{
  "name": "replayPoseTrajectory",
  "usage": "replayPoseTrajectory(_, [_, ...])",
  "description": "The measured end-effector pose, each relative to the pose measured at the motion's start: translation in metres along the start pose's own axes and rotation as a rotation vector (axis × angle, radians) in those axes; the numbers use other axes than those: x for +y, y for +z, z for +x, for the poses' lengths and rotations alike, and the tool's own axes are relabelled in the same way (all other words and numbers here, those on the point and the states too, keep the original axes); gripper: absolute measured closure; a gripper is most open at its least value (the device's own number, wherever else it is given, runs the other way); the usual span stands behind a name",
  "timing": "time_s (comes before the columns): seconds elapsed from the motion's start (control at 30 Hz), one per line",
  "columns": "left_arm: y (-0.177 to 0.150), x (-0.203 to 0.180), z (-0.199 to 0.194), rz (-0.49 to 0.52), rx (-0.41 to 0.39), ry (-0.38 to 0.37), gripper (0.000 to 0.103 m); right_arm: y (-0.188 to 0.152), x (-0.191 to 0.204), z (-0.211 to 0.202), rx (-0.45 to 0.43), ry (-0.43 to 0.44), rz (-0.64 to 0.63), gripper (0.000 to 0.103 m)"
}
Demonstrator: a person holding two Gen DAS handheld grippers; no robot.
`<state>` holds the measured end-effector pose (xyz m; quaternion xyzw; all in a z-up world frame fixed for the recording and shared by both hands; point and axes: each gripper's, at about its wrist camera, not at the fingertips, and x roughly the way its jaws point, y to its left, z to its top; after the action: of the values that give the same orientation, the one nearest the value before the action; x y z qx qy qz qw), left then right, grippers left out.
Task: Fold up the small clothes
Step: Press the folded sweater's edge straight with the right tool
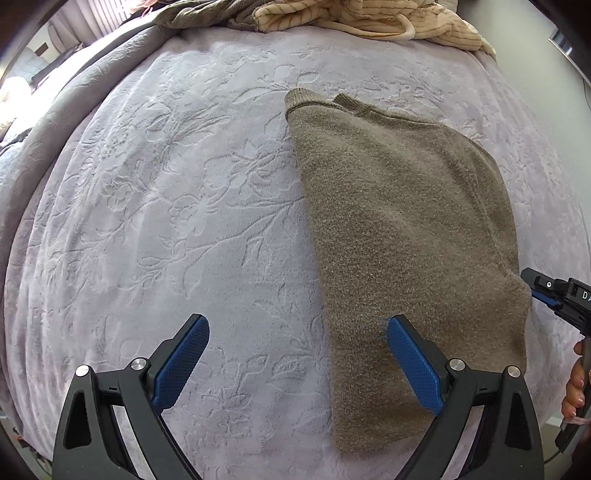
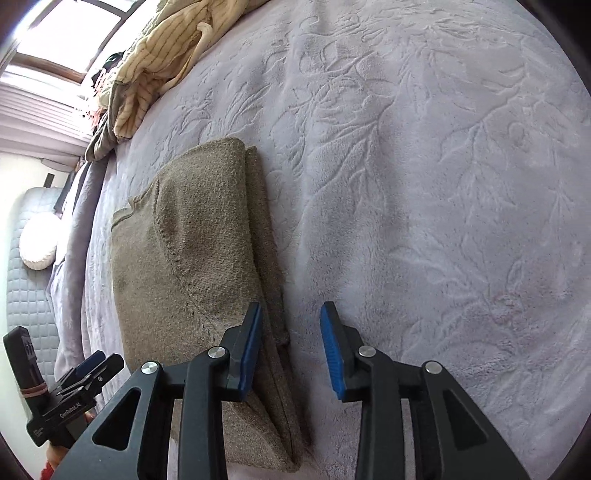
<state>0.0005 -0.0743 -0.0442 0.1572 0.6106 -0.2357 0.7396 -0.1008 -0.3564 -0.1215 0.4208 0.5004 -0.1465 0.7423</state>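
Observation:
A taupe knit garment [image 1: 399, 221] lies folded into a long strip on the lilac embossed blanket [image 1: 166, 221]. My left gripper [image 1: 295, 325] hangs open above the strip's near left edge, its right finger over the knit and its left finger over bare blanket. At the far right edge of that view, the right gripper [image 1: 550, 291] shows beside the strip's corner. In the right wrist view, the garment [image 2: 192, 258] shows stacked layers along its right side. My right gripper [image 2: 291, 312] stands partly open over that layered edge, with nothing pinched between the pads. The left gripper [image 2: 88, 369] appears at the lower left.
A cream striped garment [image 1: 388, 18] and an olive one [image 1: 207, 14] are heaped at the far end of the bed. Bare blanket [image 2: 443, 184] spreads to the right of the strip. Beyond the bed's left edge lie a grey quilted surface [image 2: 22, 295] and a white cushion [image 2: 38, 240].

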Motion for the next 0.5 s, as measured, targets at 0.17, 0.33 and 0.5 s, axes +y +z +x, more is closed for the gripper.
replayPoseTrajectory(0.17, [-0.0012, -0.0014, 0.0033, -0.006, 0.009, 0.007, 0.005, -0.0042, -0.0075, -0.002, 0.008, 0.005, 0.022, 0.067])
replayPoseTrajectory(0.33, [-0.0005, -0.003, 0.0021, -0.006, -0.003, 0.007, 0.001, -0.0051, -0.0085, -0.0032, 0.01, 0.007, 0.022, 0.064])
replayPoseTrajectory(0.5, [0.0032, -0.0075, 0.0059, 0.024, 0.009, 0.019, 0.001, -0.0032, -0.0059, -0.0044, 0.011, 0.021, 0.006, 0.05])
